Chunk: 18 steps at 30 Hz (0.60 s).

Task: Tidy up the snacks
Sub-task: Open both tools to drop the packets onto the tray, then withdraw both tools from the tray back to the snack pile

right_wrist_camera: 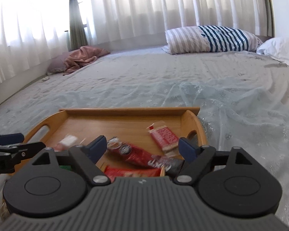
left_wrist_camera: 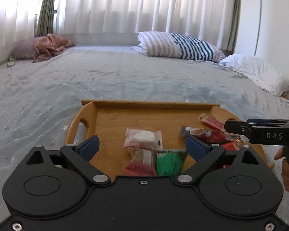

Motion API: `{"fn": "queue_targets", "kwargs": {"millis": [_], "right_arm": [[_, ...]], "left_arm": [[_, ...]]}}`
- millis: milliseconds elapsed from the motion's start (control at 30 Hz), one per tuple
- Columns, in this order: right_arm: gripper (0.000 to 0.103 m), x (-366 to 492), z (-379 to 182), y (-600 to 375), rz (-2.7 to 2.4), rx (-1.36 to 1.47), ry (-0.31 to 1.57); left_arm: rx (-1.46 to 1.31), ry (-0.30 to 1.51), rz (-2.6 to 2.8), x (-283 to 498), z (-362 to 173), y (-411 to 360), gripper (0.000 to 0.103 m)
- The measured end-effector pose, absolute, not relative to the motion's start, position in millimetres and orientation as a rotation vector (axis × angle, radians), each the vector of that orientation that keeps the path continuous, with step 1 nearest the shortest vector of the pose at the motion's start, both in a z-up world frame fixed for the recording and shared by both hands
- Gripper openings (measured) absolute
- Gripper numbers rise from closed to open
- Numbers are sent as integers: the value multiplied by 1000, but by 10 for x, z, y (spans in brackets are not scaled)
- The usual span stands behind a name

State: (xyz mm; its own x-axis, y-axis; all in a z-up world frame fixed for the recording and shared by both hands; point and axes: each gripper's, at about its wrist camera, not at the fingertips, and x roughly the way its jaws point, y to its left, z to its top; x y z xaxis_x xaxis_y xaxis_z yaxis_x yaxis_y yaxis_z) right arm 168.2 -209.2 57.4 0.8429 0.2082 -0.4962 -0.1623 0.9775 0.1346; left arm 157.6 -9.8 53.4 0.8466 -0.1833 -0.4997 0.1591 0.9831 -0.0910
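A wooden tray (left_wrist_camera: 146, 104) (right_wrist_camera: 129, 110) lies on the bed with several snack packets in it. In the left wrist view, a white-pink packet (left_wrist_camera: 142, 138), a red-pink packet (left_wrist_camera: 140, 163) and a green packet (left_wrist_camera: 170, 162) sit on its near side. A dark red packet (left_wrist_camera: 208, 133) and a red wafer pack (left_wrist_camera: 212, 122) lie to the right. My left gripper (left_wrist_camera: 142, 144) hovers open above the near packets, touching none. In the right wrist view, my right gripper (right_wrist_camera: 143, 146) stands open over the dark red packet (right_wrist_camera: 133, 153), beside the red wafer pack (right_wrist_camera: 163, 135), gripping nothing.
The tray rests on a pale bedspread (left_wrist_camera: 125, 77). A striped pillow (left_wrist_camera: 179, 46), a white pillow (left_wrist_camera: 256, 71) and a pink cloth (left_wrist_camera: 48, 46) lie at the far side under white curtains. A hand (left_wrist_camera: 288, 175) holds the right gripper's handle. Crumpled sheer fabric (right_wrist_camera: 231, 100) lies right of the tray.
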Motion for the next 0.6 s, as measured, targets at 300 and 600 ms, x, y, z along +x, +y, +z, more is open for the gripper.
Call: {"fn": "queue_targets", "kwargs": {"millis": [300, 600], "right_arm": [[98, 1178, 612, -1922, 238, 47, 483], [103, 587, 483, -1726, 260, 31, 435]], "left_arm": [[-84, 526, -176, 1141, 467, 88, 98], [-46, 475, -179, 706, 355, 186, 100]]}}
